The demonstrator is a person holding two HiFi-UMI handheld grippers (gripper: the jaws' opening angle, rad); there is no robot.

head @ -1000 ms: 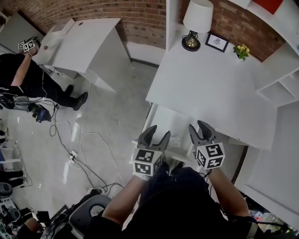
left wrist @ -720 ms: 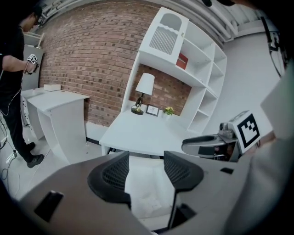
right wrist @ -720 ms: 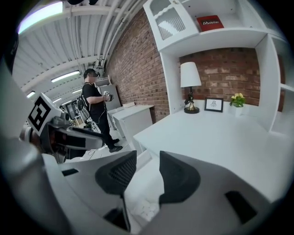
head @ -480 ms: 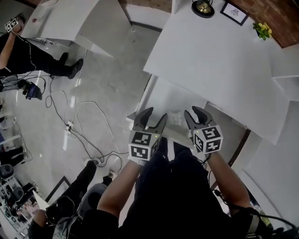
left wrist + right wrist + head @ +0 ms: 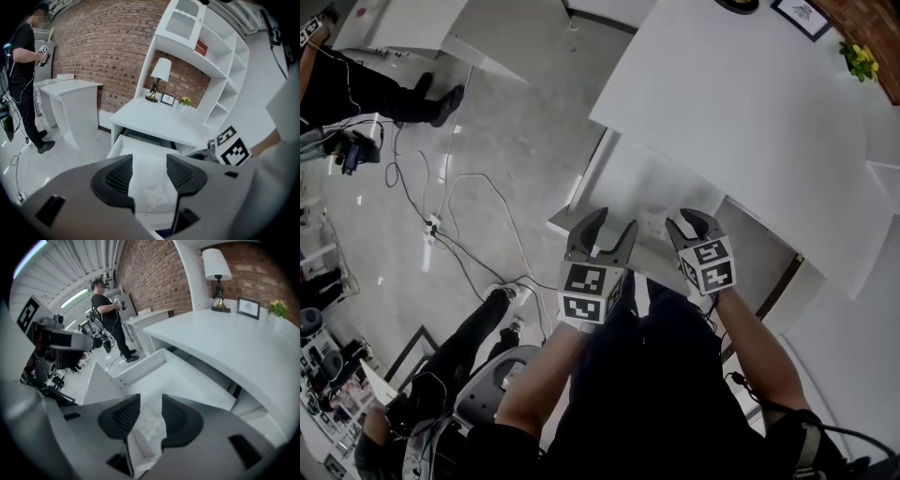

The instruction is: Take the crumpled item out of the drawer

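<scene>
White drawer point(image 5: 623, 187) open below the desk point(image 5: 741, 103) edge, roomy inside, your left gripper point(image 5: 149, 171) wide and empty, right gripper point(image 5: 151, 411) closing around the crumpled item point(image 5: 149, 427).

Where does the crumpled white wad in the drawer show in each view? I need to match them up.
Head view: crumpled white wad in the open white drawer, between left gripper and right gripper.
Left gripper view: the wad low centre, beyond the open jaws.
Right gripper view: the wad low centre, between the closing jaws.
Shared landmark: the white desk top over the drawer.
</scene>
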